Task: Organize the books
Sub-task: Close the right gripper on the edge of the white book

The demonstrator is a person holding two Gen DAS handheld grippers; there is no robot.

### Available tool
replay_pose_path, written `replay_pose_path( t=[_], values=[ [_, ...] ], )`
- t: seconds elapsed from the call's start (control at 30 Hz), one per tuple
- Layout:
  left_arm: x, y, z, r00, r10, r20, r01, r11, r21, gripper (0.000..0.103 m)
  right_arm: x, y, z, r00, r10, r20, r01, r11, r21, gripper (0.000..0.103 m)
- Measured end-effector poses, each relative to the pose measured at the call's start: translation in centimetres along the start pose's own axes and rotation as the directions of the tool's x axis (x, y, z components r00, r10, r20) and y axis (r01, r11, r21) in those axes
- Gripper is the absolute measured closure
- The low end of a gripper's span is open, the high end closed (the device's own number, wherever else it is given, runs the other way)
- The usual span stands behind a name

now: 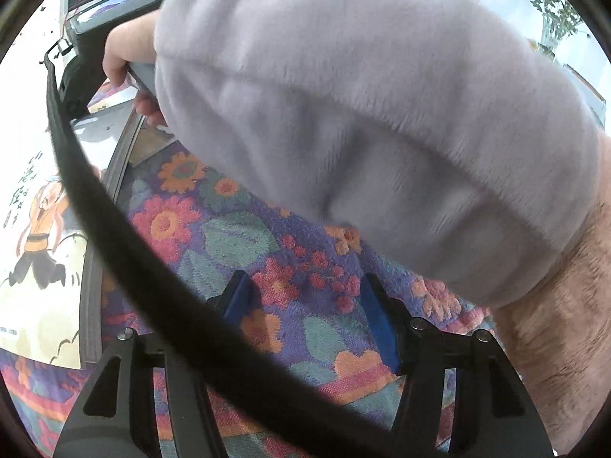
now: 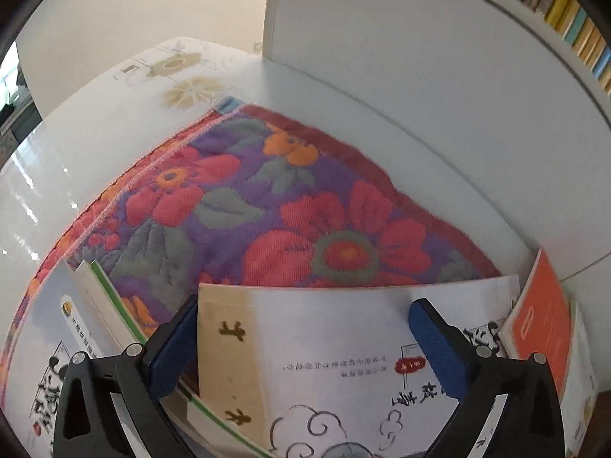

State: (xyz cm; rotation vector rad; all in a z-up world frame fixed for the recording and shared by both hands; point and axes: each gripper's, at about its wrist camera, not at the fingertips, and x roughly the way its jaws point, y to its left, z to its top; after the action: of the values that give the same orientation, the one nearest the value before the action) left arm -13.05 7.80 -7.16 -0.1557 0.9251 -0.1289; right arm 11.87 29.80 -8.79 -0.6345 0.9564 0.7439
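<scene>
Both grippers gape: left gripper (image 1: pixel 305 305) over cloth (image 1: pixel 236 229) (sleeve-blocked), right gripper (image 2: pixel 305 347) straddling a cropped book (image 2: pixel 324 343).

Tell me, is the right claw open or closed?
Open. The right claw has its blue pads set wide apart, one on each side of the white picture book, neither clearly squeezing it.

Glossy paper book cover (image 2: pixel 343 343), woven floral cloth (image 2: pixel 248 198)
</scene>
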Motion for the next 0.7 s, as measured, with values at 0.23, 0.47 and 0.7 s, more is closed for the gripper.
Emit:
replay_pose_path(
  t=[0.23, 0.47, 0.7],
  values=[
    [0.4, -1.7, -0.3, 1.0, 0.011, 0.0, -0.011, 1.0, 0.015, 0.044, 0.1, -0.8, -0.2, 0.998, 0.012, -0.064, -0.012, 1.0, -0.008, 0.001],
    [0.6, -2.9, -0.5, 1.0, 0.013, -0.002, -0.013, 0.999, 0.03, 0.041, -0.4, -3.4, -2.3, 0.993, 0.041, -0.114, -0.038, 0.999, 0.028, 0.0],
    [1.0, -4.0, -0.4, 1.0, 0.016, -0.002, -0.016, 0.999, 0.036, 0.041, -0.8, -6.4, -3.4, 0.991, 0.045, -0.127, -0.035, 0.996, 0.079, 0.0]
  ],
)
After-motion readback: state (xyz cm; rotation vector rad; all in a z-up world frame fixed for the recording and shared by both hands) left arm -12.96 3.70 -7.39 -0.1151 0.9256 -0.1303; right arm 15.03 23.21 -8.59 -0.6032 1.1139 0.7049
